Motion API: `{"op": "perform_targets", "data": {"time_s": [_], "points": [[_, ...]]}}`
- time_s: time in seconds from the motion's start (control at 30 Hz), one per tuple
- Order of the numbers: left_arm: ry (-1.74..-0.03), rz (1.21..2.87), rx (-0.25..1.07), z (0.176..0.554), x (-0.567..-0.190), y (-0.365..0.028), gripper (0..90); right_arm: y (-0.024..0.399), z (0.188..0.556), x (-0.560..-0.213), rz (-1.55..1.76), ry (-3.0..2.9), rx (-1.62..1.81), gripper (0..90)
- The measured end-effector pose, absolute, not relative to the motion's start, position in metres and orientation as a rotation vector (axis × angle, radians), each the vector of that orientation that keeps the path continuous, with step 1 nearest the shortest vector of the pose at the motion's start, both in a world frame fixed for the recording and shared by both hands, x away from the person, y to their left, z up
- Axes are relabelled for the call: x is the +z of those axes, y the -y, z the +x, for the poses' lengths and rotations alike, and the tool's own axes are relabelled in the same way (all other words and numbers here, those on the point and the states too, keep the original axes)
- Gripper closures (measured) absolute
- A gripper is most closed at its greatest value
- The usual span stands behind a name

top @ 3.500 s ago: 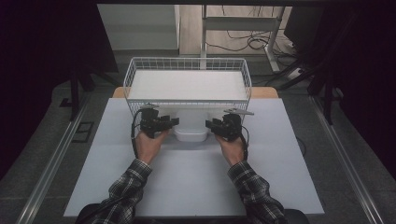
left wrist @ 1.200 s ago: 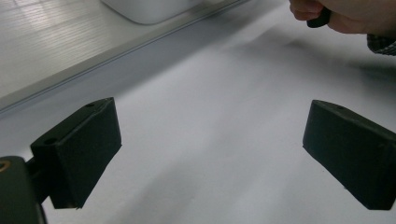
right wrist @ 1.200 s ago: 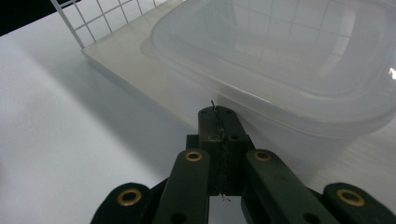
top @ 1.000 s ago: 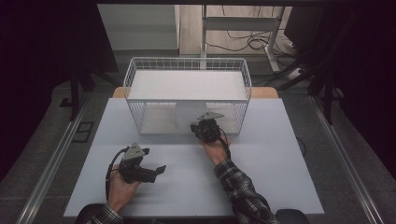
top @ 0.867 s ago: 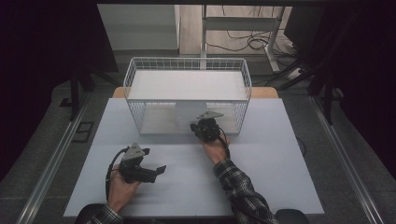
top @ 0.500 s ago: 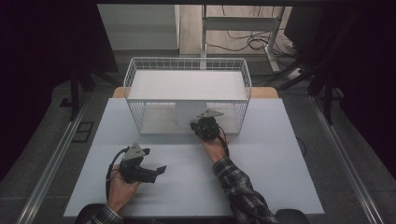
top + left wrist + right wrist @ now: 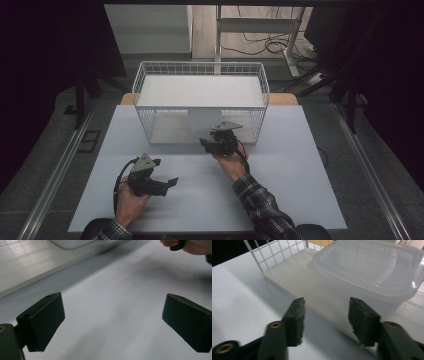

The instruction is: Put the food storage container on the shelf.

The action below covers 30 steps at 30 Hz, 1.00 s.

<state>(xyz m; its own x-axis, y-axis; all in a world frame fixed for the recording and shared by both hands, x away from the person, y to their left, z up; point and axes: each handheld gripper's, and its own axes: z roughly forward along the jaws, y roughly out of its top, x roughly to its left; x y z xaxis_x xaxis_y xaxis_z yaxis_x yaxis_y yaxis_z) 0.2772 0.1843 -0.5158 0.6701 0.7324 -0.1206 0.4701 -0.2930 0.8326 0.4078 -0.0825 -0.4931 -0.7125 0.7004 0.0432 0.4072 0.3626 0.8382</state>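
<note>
A translucent plastic container [image 7: 367,272] with its lid on stands on the pale base board inside a white wire rack [image 7: 200,100]. In the high view the container [image 7: 202,120] sits at the rack's open front. My right gripper [image 7: 210,143] hovers just in front of it. Its jaws [image 7: 327,320] have just been opening and stand apart with nothing between them, the container a little beyond the pads [image 7: 295,320]. My left gripper [image 7: 167,172] lies at the near left of the table, wide open [image 7: 112,322] over bare table. The container's edge [image 7: 72,242] is far ahead of it.
The rack stands at the back middle of a pale grey table [image 7: 300,175] with a white board [image 7: 200,90] across its top. Its wire side [image 7: 272,255] rises left of the container. The right hand [image 7: 175,243] is at the top right of the left gripper view.
Since the earliest frame the container has gone from the rack's front lip further inside, and my left gripper has drawn back to the near left. In the last second the right gripper shifted slightly.
</note>
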Motion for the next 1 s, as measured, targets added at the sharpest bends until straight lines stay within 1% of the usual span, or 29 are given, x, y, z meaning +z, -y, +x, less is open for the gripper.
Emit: {"op": "perform_targets", "data": {"time_s": [0.23,0.37,0.77,1.0], "points": [[-0.937,1.947,0.353,0.277,-0.516,-0.184,3.9,0.090,0.391,-0.483,0.934,-2.295,1.310,23.3],[-0.936,1.947,0.353,0.277,-0.516,-0.184,3.9,0.094,0.383,-0.480,0.915,-2.302,1.318,15.7],[-0.914,1.943,0.355,0.276,-0.514,-0.183,4.0,0.110,0.361,-0.477,0.847,-2.353,1.286,3.7],[-0.924,1.947,0.351,0.276,-0.514,-0.184,4.2,0.126,0.352,-0.477,0.866,-2.358,1.274,1.9]]}}
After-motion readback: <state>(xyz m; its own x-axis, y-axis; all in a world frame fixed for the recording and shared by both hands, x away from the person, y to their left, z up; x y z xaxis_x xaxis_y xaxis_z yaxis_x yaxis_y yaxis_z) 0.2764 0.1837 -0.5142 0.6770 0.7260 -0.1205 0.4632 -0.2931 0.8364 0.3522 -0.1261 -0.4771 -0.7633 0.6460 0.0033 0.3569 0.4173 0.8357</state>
